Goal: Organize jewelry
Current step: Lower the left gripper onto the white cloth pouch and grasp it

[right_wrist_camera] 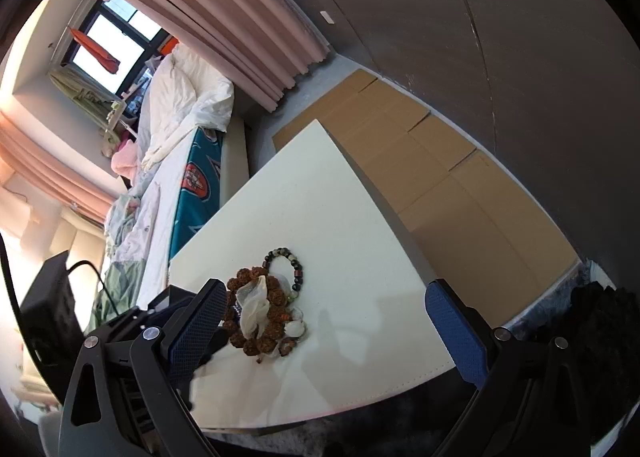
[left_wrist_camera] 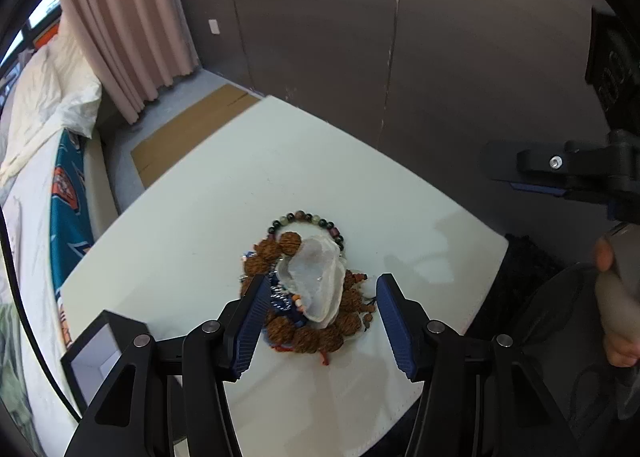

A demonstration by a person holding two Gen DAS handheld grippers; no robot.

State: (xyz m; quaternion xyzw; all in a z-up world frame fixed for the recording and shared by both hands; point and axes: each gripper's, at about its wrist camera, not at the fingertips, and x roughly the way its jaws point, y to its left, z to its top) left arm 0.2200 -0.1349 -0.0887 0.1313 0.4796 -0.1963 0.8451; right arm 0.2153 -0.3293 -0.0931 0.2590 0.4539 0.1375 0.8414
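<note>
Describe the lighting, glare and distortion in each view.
Left wrist view: even, dim light; soft gripper shadow on the white table; hand at right edge blurred. Right wrist view: window blown out, warm glare at left; fisheye bends the table edges.

White pouch [left_wrist_camera: 316, 281] hides part of brown bead bracelet [left_wrist_camera: 320, 333]; blue item beneath too obscured to ID.

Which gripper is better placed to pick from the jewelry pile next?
Left, probably. The left gripper is open with its fingers on either side of the jewelry pile. The right gripper, also open, is further back from it.
</note>
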